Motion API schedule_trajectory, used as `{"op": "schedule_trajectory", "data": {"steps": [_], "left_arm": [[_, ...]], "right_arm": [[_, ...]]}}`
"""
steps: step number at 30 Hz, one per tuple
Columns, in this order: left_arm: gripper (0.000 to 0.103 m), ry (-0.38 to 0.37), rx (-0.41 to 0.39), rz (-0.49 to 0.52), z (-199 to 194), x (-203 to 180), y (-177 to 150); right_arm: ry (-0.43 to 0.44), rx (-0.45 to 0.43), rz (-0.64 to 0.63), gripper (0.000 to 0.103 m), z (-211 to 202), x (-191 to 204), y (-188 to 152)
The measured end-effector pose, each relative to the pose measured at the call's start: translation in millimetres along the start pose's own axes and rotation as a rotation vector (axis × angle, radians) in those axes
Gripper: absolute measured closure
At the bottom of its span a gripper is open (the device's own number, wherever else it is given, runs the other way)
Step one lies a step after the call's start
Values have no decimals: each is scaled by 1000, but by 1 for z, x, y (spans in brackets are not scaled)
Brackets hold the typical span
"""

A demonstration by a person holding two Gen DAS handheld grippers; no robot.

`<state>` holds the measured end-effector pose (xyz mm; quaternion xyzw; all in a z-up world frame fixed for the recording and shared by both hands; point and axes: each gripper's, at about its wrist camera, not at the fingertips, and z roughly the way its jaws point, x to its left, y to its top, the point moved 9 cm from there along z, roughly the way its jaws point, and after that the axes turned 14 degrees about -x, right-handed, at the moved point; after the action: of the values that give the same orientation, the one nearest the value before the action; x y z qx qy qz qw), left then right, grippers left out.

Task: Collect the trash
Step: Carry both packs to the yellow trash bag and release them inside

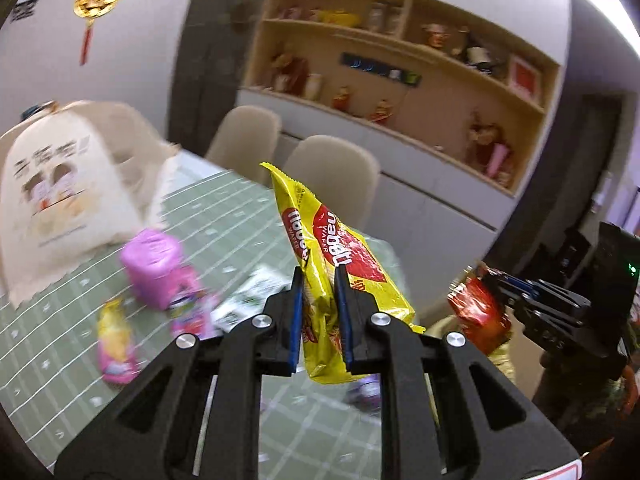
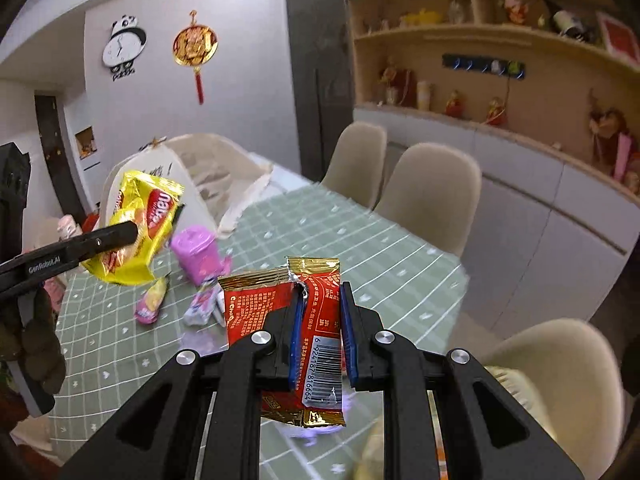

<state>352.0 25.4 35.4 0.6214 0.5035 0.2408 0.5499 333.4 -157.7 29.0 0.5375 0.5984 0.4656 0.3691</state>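
My left gripper [image 1: 319, 276] is shut on a yellow wafer wrapper [image 1: 336, 248] and holds it above the green checked table [image 1: 60, 340]. It also shows in the right wrist view [image 2: 138, 228]. My right gripper [image 2: 320, 300] is shut on a torn red and gold wrapper [image 2: 316, 320], seen at the right in the left wrist view [image 1: 478, 312]. On the table lie a pink carton [image 1: 154, 266], a pink and yellow wrapper [image 1: 114, 344] and a purple wrapper [image 2: 202, 304].
A cream tote bag [image 1: 56, 188] stands open at the table's far left, also seen in the right wrist view [image 2: 208, 176]. Beige chairs [image 2: 432, 196] line the table's far side. A white cabinet with shelves [image 2: 540, 208] runs behind them.
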Motion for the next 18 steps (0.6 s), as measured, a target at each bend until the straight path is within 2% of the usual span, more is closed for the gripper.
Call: {"op": "schedule_trajectory", "data": {"steps": [5,9,18], "left_arm": [[89,-117,3,25,27,-69,4],[88,-207,35,40,52,-123,-8],[88,-374,214,84,98,-223,-79]], "right_arm": [[-77,-43,3,85,-26,-49,12],[-161,-56,9,85,-50,-98,10],[-302,-39,76,85,-88,-187,-19]]}}
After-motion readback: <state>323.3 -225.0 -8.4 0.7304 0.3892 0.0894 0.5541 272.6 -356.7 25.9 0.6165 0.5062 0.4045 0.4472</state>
